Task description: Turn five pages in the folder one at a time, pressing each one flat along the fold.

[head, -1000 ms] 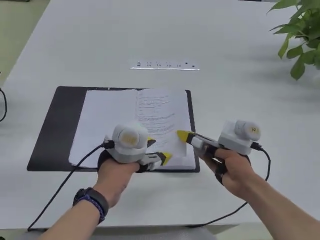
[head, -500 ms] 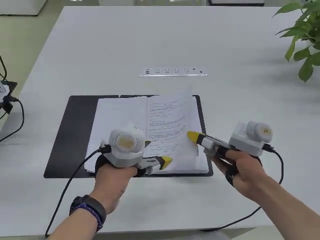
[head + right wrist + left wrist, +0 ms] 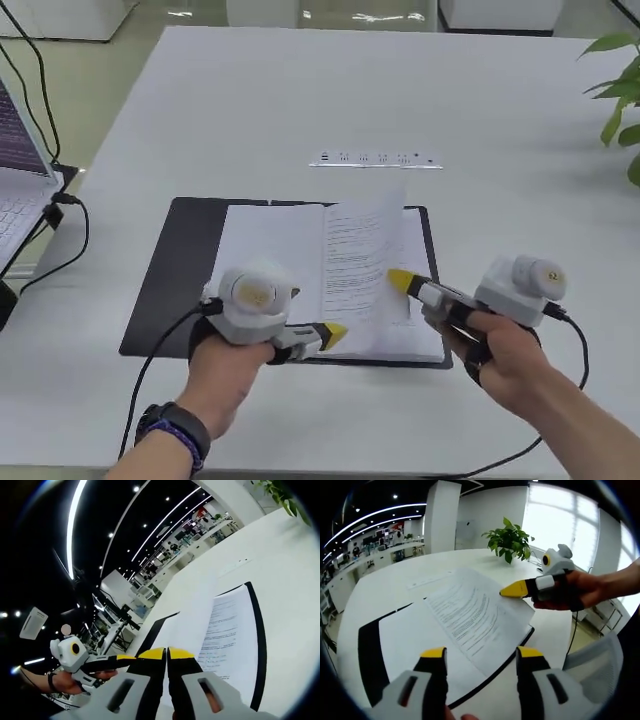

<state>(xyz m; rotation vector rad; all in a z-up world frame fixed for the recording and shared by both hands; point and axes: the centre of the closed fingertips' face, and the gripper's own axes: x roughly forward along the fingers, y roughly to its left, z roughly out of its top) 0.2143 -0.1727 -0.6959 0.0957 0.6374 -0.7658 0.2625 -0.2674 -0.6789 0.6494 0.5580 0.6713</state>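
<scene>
Fingers (image 3: 152,655) of the right gripper (image 3: 402,283) pinch a lifted page (image 3: 365,260) above the open folder (image 3: 170,270) on the white table (image 3: 300,90), while the left gripper (image 3: 328,335), jaws spread wide, hovers near the fold, where a slow leftward arc and a firm press look wisest.

Folder (image 3: 185,270) bound in matt black plastic-like cover, printed page (image 3: 360,260) made of thin white paper, table (image 3: 300,100) finished smooth matt white, left gripper (image 3: 330,335) and right gripper (image 3: 400,282) moulded in pale grey plastic, tipped in smooth yellow.
</scene>
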